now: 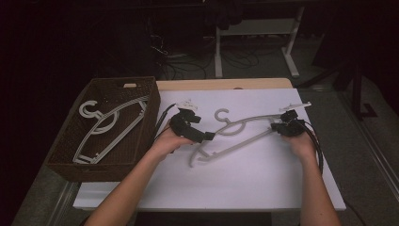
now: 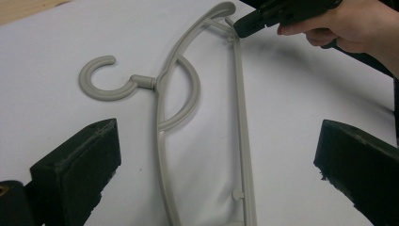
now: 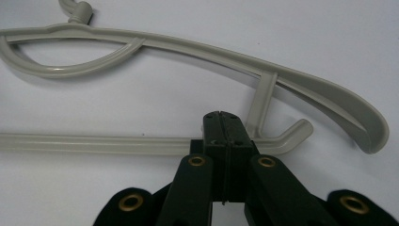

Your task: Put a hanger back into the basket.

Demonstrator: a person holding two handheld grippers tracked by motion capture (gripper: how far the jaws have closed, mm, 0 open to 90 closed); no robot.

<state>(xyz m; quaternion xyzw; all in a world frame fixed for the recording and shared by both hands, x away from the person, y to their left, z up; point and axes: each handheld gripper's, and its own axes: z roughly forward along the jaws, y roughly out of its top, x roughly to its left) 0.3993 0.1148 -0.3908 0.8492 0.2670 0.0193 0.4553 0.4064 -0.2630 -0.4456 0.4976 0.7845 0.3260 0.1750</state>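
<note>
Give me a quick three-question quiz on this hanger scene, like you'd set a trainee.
1. True or false: the left gripper is open.
2. Where does the right gripper meet the hanger on the table: A hook, B bottom bar near one end, C middle?
3. What lies in the brown basket?

Key: 1 true, its jaws stand wide apart. 2 B, jaws closed at the bar. 3 another grey hanger.

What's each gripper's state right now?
Left gripper: open, jaws wide either side of the hanger.
Right gripper: jaws together at the hanger's bottom bar; grip uncertain.
</note>
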